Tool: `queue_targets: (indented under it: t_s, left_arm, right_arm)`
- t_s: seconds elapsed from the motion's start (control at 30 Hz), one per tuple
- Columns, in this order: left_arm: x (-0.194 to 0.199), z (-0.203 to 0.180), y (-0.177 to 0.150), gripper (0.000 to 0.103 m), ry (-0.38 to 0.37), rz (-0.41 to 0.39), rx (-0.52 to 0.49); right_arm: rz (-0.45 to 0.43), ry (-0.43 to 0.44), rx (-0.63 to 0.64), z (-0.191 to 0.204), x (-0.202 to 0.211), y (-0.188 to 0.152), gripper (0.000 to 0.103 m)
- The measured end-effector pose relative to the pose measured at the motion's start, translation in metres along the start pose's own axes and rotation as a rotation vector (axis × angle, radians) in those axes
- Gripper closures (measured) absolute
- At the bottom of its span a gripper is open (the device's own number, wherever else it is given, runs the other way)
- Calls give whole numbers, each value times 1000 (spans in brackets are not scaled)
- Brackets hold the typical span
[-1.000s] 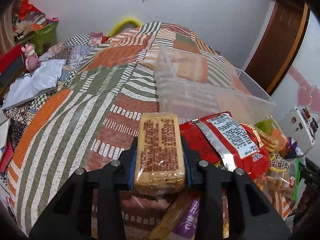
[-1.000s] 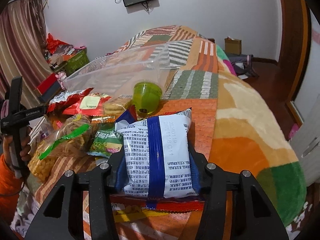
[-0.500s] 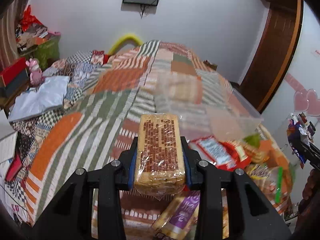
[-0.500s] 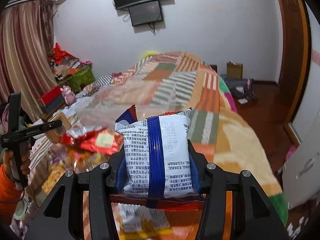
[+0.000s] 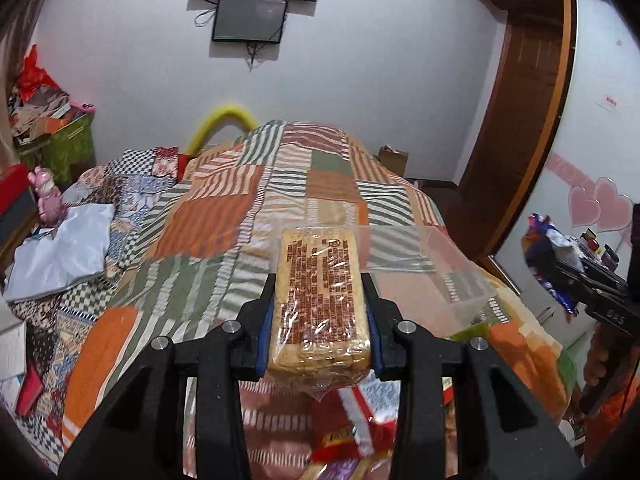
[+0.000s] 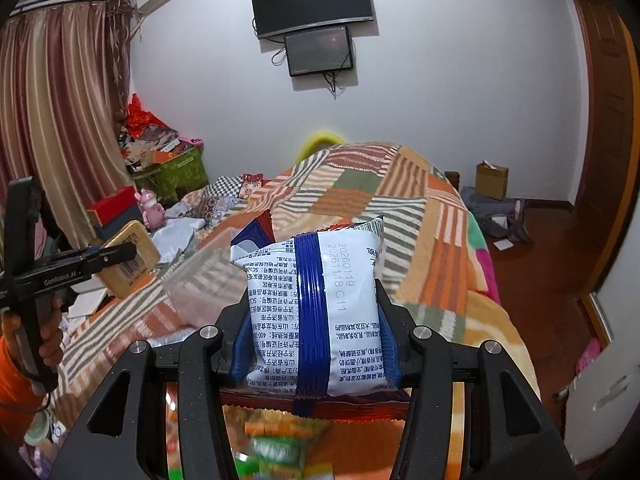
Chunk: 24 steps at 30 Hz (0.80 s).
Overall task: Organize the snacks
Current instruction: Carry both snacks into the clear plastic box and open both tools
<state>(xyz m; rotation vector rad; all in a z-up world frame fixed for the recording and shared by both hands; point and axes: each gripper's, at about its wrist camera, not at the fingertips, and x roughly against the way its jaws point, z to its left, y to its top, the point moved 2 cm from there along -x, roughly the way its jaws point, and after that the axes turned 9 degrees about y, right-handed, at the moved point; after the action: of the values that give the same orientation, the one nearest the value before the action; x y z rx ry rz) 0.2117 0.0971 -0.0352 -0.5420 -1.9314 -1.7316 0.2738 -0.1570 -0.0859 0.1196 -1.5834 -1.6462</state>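
Note:
My left gripper [image 5: 319, 312] is shut on a clear-wrapped pack of tan biscuits [image 5: 320, 296], held high above the bed. My right gripper [image 6: 316, 320] is shut on a white and blue snack bag [image 6: 316, 312], also lifted. A clear plastic bin [image 5: 420, 264] lies on the patchwork bedspread beyond the biscuit pack; it also shows blurred in the right wrist view [image 6: 200, 276]. Loose snack packets [image 5: 352, 432] lie below the left gripper, and blurred ones [image 6: 280, 444] below the right. The left gripper with the biscuits shows at the left of the right wrist view [image 6: 120, 256].
The patchwork bedspread [image 5: 248, 208] covers the bed. A white plastic bag [image 5: 64, 252] and a pink toy [image 5: 48, 196] lie at its left side. Boxes and clutter [image 6: 168, 164] stand by the curtain. A cardboard box [image 6: 492, 180] sits on the floor at right.
Both grippers have risen well above the bed with their packs still held. The snack pile and clear bin have dropped lower in view; the wall and screens now fill the top.

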Motion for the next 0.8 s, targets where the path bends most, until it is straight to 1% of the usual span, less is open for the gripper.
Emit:
queue_targets:
  t_s: [0.13,0.33,0.53,0.73,0.8]
  left_arm:
    - [-22,-7,10,66,-17,19,-19]
    - [-60,-8,15,66,-31,57,-34]
    - [-99,-12,10,66,-37,107,-61]
    - [-124,-16,4,66,-31,145,-87]
    - [-130,-16,2,66,-30,158,-94]
  right_arm:
    - [23,2,7,-6,-22,8,56]
    - [70,2,4,-16,-53,14,56]
    - [139,2,0,-24,-90,12,56]
    - [201,-1,4,-27,-116,5,56]
    - [206,-22,33,-25,-120,5,56]
